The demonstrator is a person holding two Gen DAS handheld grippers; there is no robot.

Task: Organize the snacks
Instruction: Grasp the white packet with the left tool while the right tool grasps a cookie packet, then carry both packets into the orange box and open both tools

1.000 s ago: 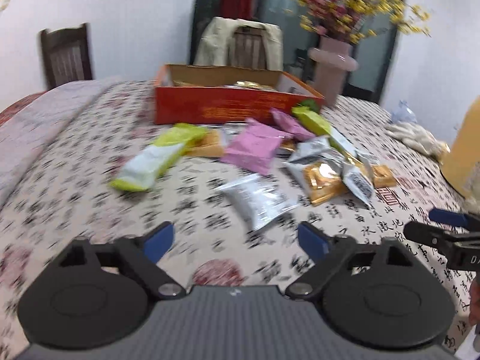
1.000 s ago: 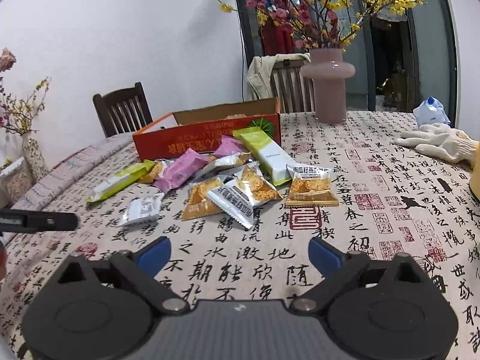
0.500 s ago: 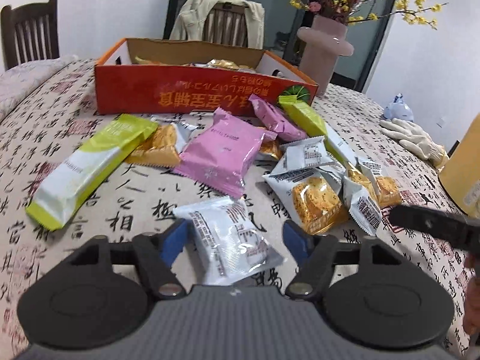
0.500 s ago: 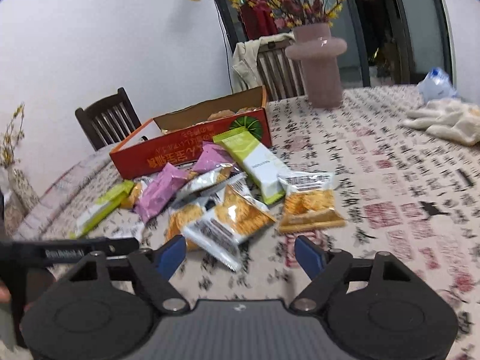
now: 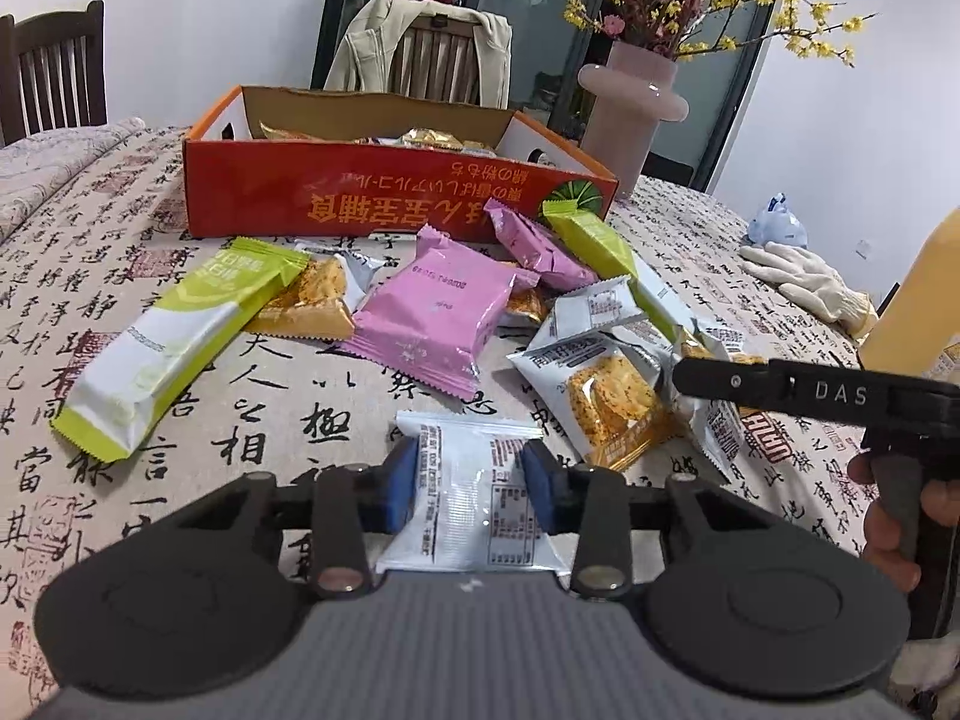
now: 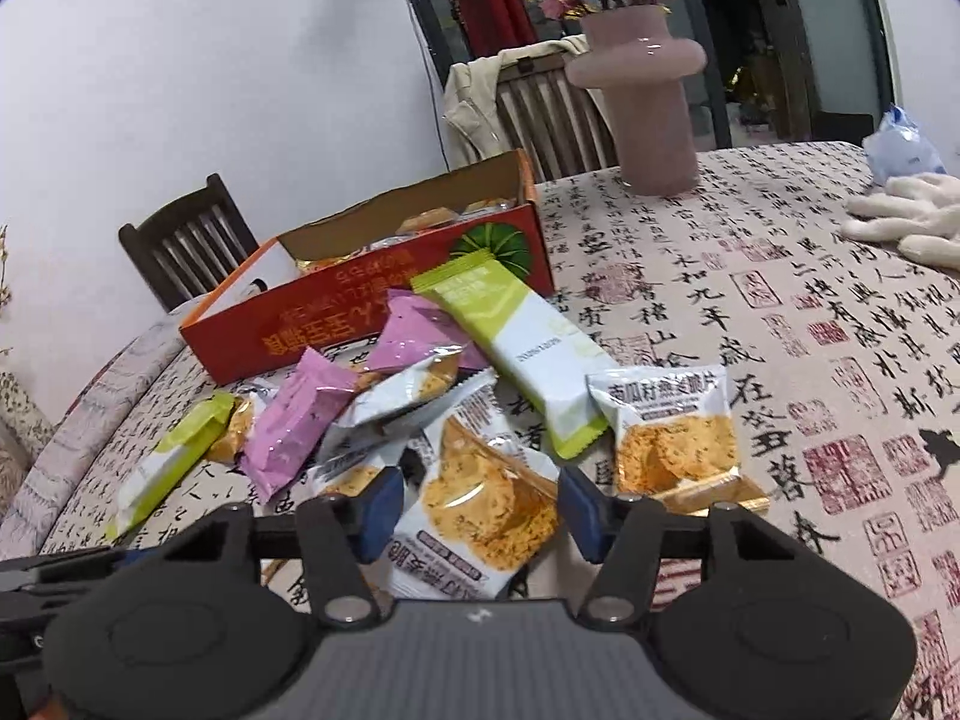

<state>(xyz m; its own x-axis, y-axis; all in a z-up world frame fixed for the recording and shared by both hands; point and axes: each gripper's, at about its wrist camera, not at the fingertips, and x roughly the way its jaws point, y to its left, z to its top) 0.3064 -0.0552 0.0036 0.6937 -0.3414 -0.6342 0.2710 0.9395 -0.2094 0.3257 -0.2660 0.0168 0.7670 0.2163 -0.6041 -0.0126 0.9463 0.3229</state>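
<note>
Already the left tool (image 5: 470, 485) has its blue pads pressed against both sides of a silver-white snack packet (image 5: 465, 510), which lies flat on the table (image 5: 270, 396) right in front of it; the grip looks closed on the wrapper, though the packet has not left the cloth. The right tool (image 6: 477, 513) straddles an orange cracker packet (image 6: 480, 516) at the near edge of the pile, its pads set a little wider than the wrapper, so I judge it open and about to pinch.

Beyond the tools the loose snacks spread across the table: a long green-and-white bar (image 5: 174, 342), a pink packet (image 5: 435, 318), a second pink one (image 5: 531, 246) near the box, another green bar (image 6: 516, 342), a cracker packet lying apart to the right (image 6: 672, 432), and several silver and orange wrappers overlapping in the middle. Behind them stands the orange cardboard box (image 5: 384, 204), open at the top, with a few gold and orange wrappers showing inside.

By my reading the task is at an early stage: a handful of snacks sit in the box, while most of them lie outside it. Both packets under the tools need lifting and carrying over the box's front wall, and then the rest of the pile follows.
</note>
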